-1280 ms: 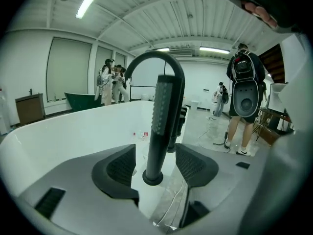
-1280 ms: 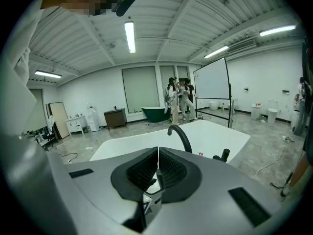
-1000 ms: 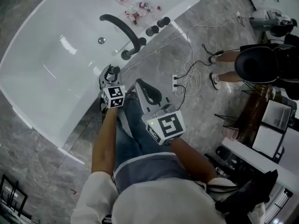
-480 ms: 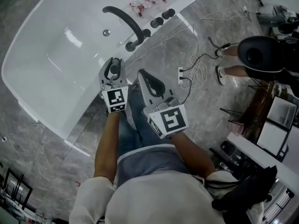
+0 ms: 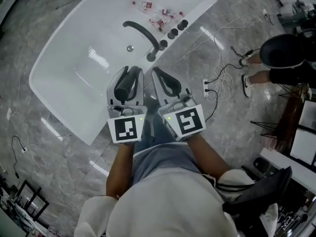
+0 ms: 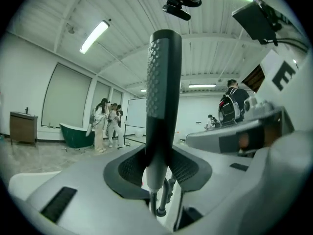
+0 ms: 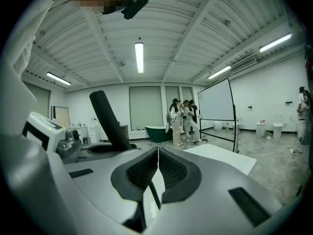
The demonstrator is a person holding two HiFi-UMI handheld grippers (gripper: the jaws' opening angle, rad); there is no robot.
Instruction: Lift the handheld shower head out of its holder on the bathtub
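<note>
Slim dark dimpled shower head (image 6: 164, 82), upright

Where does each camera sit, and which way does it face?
Head view: on the person's head, looking steeply down at the bathtub; both forearms show.
Left gripper view: on the left gripper, facing across the room; its jaws clamp the shower head.
Right gripper view: on the right gripper, facing across the room; jaws shut, empty.
Shared: both gripper views show the shower head and a green tub.
</note>
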